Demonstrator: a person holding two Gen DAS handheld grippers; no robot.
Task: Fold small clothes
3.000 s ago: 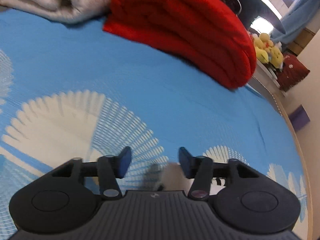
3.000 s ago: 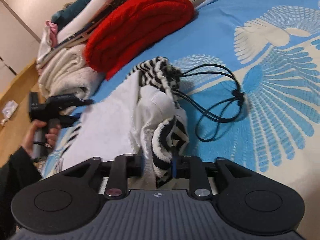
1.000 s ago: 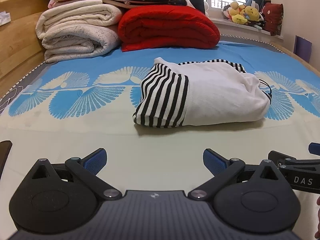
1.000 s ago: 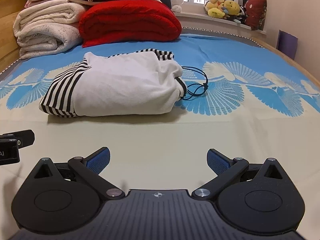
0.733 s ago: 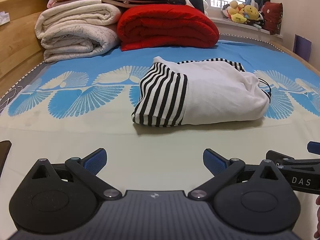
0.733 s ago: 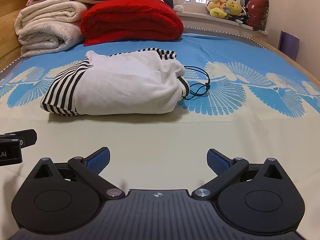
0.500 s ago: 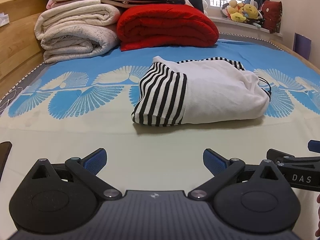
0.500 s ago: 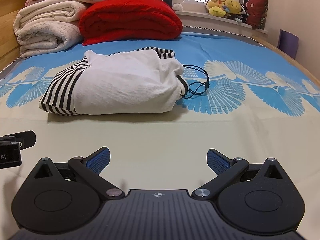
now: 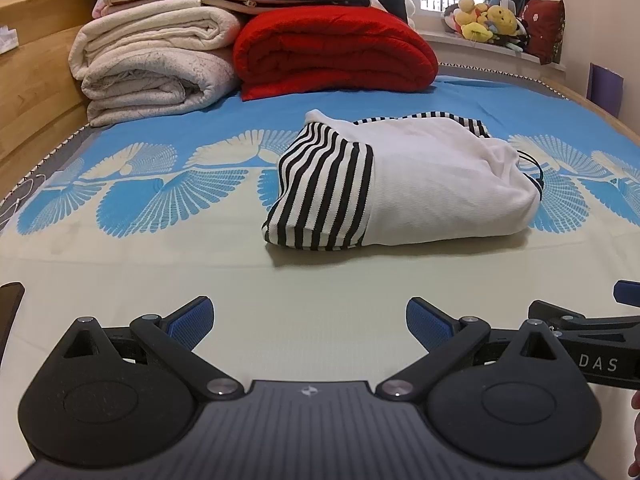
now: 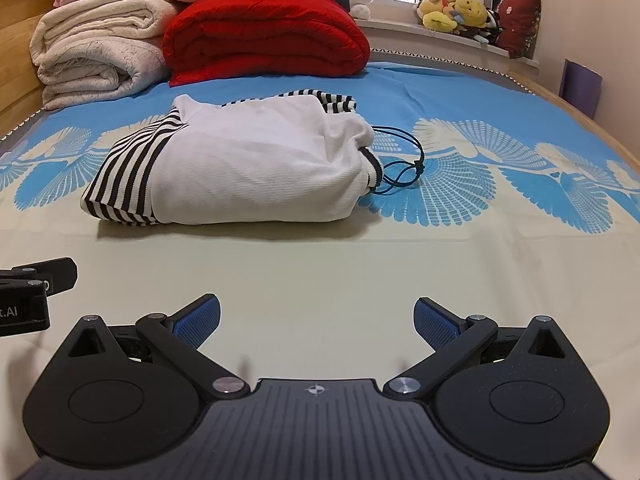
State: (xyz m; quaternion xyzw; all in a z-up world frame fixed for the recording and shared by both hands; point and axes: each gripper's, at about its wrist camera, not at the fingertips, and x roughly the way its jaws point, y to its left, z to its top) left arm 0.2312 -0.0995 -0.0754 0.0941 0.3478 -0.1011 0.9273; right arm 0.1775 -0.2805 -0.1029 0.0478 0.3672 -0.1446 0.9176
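A folded white garment with black-and-white striped trim (image 9: 404, 188) lies on the blue and cream bed sheet (image 9: 160, 264); it also shows in the right wrist view (image 10: 248, 168). A dark drawstring (image 10: 404, 164) trails from its right end. My left gripper (image 9: 310, 320) is open and empty, low over the sheet, well short of the garment. My right gripper (image 10: 316, 320) is open and empty, also short of it. The right gripper's body shows at the left wrist view's right edge (image 9: 592, 336).
Folded cream blankets (image 9: 156, 68) and a red blanket (image 9: 336, 52) are stacked at the bed's far end. A wooden bed frame (image 9: 28, 92) runs along the left. Plush toys (image 10: 456, 12) sit on the window sill. A dark object (image 9: 10, 312) lies at the left edge.
Three seconds ago my right gripper was shut on the garment; it has let go. Both grippers have pulled back and opened wide. Over the last second almost nothing moved.
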